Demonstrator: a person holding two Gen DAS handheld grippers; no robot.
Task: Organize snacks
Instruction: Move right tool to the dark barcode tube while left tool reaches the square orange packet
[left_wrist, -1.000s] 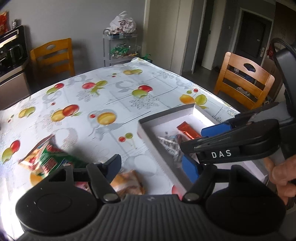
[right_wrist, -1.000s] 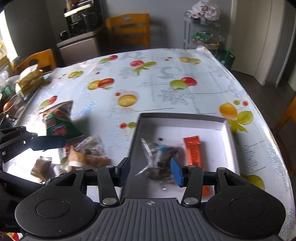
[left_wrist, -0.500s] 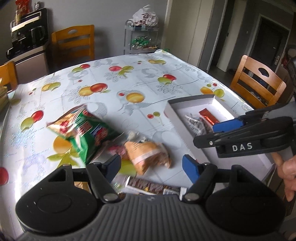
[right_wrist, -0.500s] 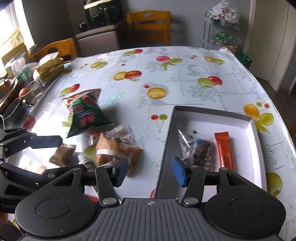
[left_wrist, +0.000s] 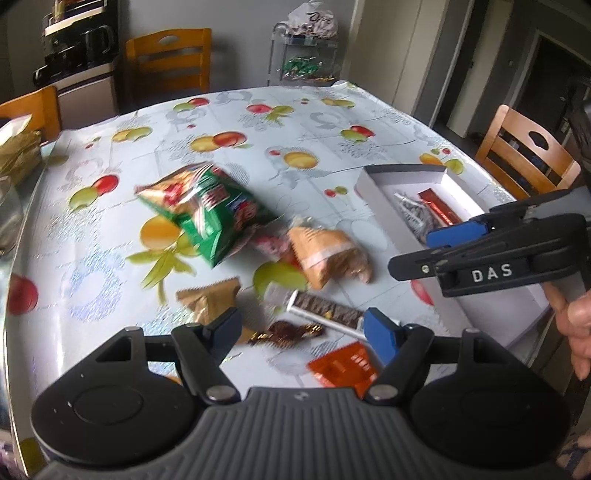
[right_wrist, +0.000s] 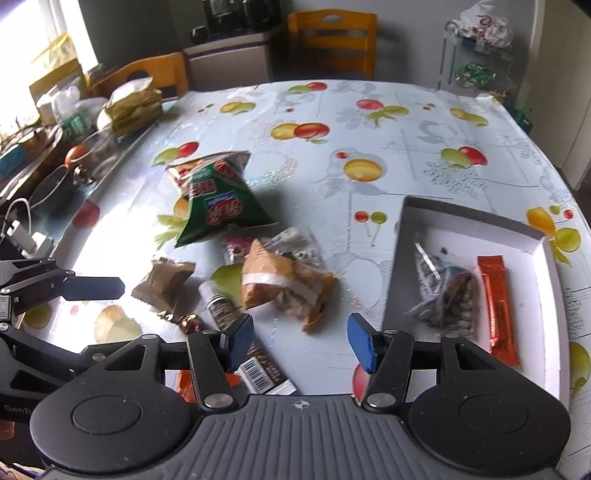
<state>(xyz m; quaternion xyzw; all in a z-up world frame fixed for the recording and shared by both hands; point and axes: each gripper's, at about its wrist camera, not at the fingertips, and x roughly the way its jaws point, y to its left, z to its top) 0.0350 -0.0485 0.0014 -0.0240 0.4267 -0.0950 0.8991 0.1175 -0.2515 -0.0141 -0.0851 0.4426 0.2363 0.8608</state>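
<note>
you're working over a table under an oilcloth printed with fruit. at twelve o'clock past its far edge in the right wrist view stands an orange wooden chair, and beside it, toward eleven, a grey cabinet with dark appliances on top. a second wooden chair sits at ten o'clock. at one o'clock you have a wire rack with a knotted plastic bag on its top shelf. along the nine o'clock edge lies clutter: a yellowish packet, a cable, small items too blurred to name. in the left wrist view another wooden chair stands at two o'clock, before a dark doorway.
</note>
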